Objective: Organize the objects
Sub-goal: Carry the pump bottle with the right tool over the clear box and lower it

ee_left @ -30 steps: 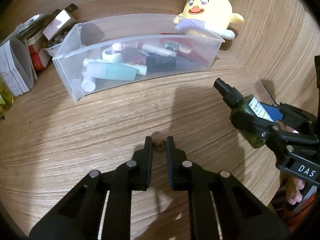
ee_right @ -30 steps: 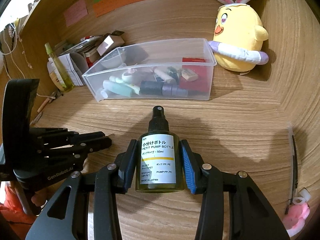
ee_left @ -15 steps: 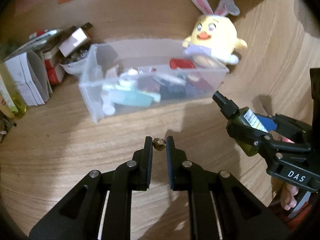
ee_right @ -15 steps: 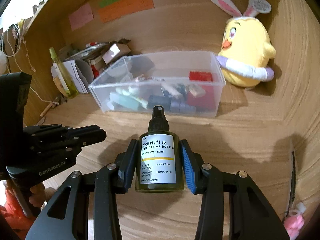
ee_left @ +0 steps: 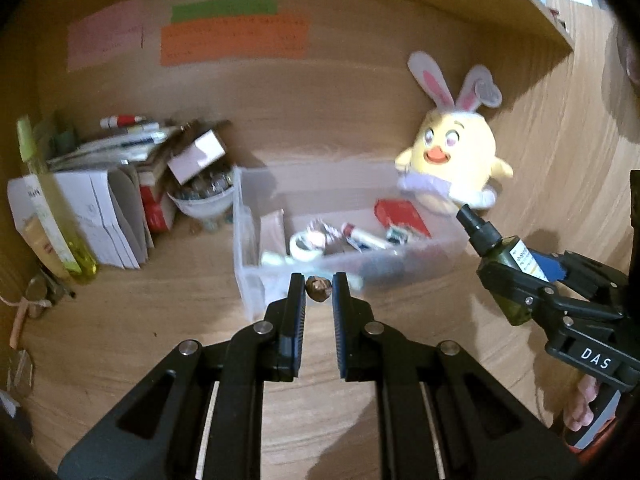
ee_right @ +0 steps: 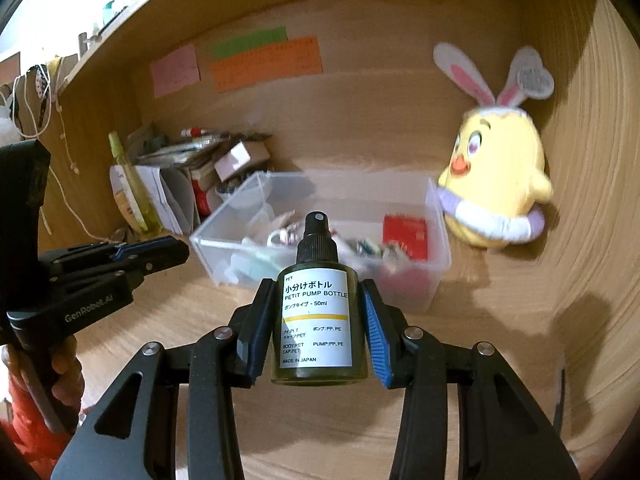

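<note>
Both cams sit on the grippers, looking fwd along the fingers and angled down at the wooden desk [ee_left: 120,320], close range. Left wrist view faces the clear bin [ee_left: 248,240] from front-left; right gripper [ee_left: 516,276] shows at its right edge. Right wrist view faces same bin [ee_right: 436,240] from the right; left gripper [ee_right: 176,250] at its left edge. Shared: bin, plush chick [ee_left: 456,164] [ee_right: 496,184], wall notes [ee_left: 236,40] [ee_right: 264,64].

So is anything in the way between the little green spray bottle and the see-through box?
Nothing visible is. The right gripper holds the green spray bottle in front of the clear box, with only bare wooden desk between them. The box's top is open, and the yellow chick toy sits off to its side.
</note>
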Available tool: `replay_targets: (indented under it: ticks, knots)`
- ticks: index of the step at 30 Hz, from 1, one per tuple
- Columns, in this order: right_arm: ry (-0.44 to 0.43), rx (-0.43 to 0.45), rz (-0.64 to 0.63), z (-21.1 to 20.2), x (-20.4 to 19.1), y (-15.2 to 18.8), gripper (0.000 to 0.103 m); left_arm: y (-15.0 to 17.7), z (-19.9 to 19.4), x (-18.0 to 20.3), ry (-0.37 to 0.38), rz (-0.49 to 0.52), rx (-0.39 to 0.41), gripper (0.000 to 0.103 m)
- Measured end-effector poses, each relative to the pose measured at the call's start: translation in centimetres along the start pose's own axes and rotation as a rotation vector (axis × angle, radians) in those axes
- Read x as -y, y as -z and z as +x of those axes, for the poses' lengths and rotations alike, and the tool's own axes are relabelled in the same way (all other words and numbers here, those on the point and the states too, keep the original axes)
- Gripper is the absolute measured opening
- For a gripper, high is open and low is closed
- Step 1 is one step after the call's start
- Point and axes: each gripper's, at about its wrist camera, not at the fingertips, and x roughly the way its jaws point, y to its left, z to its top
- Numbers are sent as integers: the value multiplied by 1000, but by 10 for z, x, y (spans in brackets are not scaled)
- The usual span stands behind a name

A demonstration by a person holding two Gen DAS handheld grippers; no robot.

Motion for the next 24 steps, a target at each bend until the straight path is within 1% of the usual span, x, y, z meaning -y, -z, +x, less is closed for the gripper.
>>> replay_targets:
  ticks: [9, 15, 18, 21, 24]
  knots:
    - [11, 91, -45, -14, -10, -29, 39, -25, -10, 1, -6, 20, 71, 12]
    - [-2, 117, -57, -11, -13, -47, 39, -43, -7, 2, 0, 22, 101, 12]
    - [1, 124, -64, -6, -12, -57, 39, -51, -2, 1, 1, 17, 102, 12]
    - [1, 130, -60, -1, -8, -66, 39, -59, 7, -2, 20, 4, 81, 12]
    - [11, 133, -60, 5, -3, -74, 39, -63, 14, -3, 13, 0, 70, 12]
